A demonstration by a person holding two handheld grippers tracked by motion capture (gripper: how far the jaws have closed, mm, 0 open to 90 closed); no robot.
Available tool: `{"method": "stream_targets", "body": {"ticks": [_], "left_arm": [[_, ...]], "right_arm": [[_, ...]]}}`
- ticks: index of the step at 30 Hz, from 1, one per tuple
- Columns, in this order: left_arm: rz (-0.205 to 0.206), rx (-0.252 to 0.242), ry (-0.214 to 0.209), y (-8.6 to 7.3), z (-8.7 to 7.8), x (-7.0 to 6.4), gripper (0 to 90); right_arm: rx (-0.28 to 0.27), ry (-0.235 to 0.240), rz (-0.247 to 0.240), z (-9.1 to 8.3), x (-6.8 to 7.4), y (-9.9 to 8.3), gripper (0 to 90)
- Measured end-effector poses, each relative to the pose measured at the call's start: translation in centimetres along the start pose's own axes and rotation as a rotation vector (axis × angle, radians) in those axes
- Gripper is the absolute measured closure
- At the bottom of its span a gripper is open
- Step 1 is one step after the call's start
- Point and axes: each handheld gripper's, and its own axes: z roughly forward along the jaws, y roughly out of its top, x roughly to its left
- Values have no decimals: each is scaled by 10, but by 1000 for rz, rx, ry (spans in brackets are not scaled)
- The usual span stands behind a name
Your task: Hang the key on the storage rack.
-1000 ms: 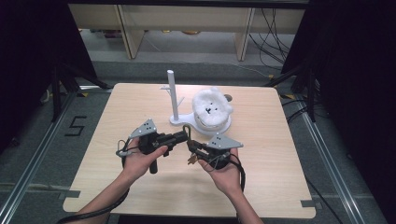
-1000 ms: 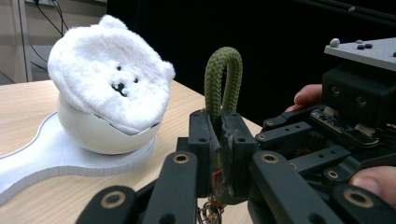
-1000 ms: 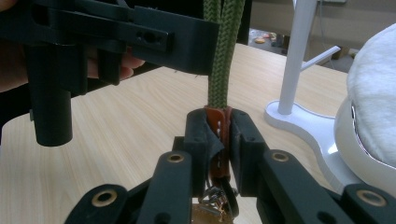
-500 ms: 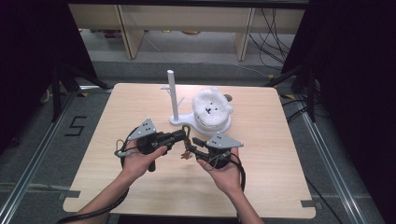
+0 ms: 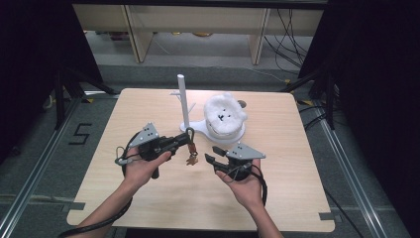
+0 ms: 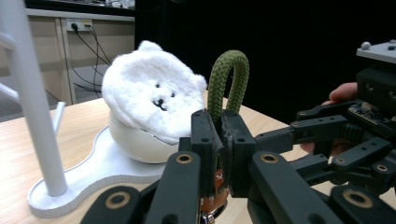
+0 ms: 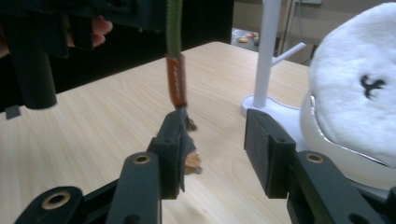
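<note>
Your left claw [image 5: 189, 138] is pinched on the green cord loop [image 6: 228, 77] of the keychain [image 5: 191, 154], which hangs above the tabletop [image 5: 163, 191]. Your right claw [image 7: 212, 147] is spread apart, with the keychain's lower end touching its jaw at 9 o'clock. The white stand [image 5: 184, 101] is at 12 o'clock.

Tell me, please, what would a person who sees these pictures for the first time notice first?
Probably the fluffy white bear-face hat, which sits on a white dome near the table's far middle, beside a white stand with a tall post. Next, the left tongs shut on a green cord loop with a small charm hanging below, while the right tongs wait open close by.
</note>
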Motion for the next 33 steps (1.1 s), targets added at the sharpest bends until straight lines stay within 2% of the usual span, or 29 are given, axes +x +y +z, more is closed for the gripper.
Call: {"method": "stream_targets", "body": {"ticks": [1, 2, 3, 4, 6, 7, 9, 10, 11, 12, 13, 14, 15, 16, 17, 18, 19, 20, 21, 24, 26, 27, 30, 31, 32, 33], "left_arm": [[-2, -2, 1, 0, -1, 1, 843], [-1, -2, 6, 1, -2, 2, 843], [-1, -2, 6, 1, -2, 2, 843], [-2, -5, 8, 1, -3, 3, 843], [6, -7, 18, 2, -6, 5, 843], [6, -6, 23, 2, -7, 6, 843], [6, -10, 31, 2, -9, 8, 843], [5, -11, 33, 2, -10, 9, 843], [5, -11, 33, 2, -10, 9, 843], [4, -23, 29, 2, -11, 11, 843], [4, -15, 41, 3, -13, 11, 843], [21, -25, 40, 3, -13, 13, 843], [29, -27, 43, 3, -14, 14, 843], [39, -31, 45, 4, -14, 15, 843], [50, -35, 45, 4, -15, 17, 843], [37, -32, 46, 4, -16, 17, 843], [37, -32, 46, 4, -16, 17, 843], [28, -35, 51, 4, -18, 18, 843], [21, -34, 54, 4, -19, 18, 843], [6, -34, 62, 5, -21, 20, 843], [4, -36, 68, 6, -23, 21, 843], [4, -36, 68, 6, -23, 21, 843], [-1, -40, 76, 7, -24, 23, 843], [1, -40, 79, 7, -25, 23, 843], [-4, -52, 72, 8, -25, 25, 843], [-2, -38, 91, 9, -27, 25, 843]], "right_arm": [[-6, -18, -18, -2, -1, -1, 594], [-1, -17, -28, -3, -3, -1, 593], [-1, -17, -28, -3, -3, -1, 593], [8, -29, -3, -5, -3, -2, 592], [-4, -26, -30, -7, -7, -4, 587], [8, -48, -7, -10, -7, -6, 585], [7, -42, -13, -11, -9, -8, 582], [19, -53, -3, -14, -9, -9, 582], [3, -42, -2, -13, -10, -10, 582], [7, -54, 1, -14, -11, -11, 582], [19, -63, -3, -16, -11, -11, 581], [7, -54, -12, -16, -13, -12, 580], [8, -51, 5, -17, -12, -13, 579], [7, -63, -9, -18, -13, -13, 578], [21, -76, 7, -20, -13, -14, 577], [-5, -70, 0, -19, -15, -15, 577], [7, -70, 24, -21, -13, -16, 576], [-1, -65, 2, -21, -16, -16, 575], [17, -79, 22, -23, -15, -17, 574], [7, -83, 3, -25, -18, -18, 567], [9, -105, 25, -27, -17, -20, 562], [0, -88, 40, -27, -18, -21, 560], [14, -104, 20, -30, -21, -21, 558], [1, -103, 35, -31, -21, -22, 557], [3, -105, 20, -32, -23, -22, 555], [14, -117, 30, -34, -23, -23, 553]]}}
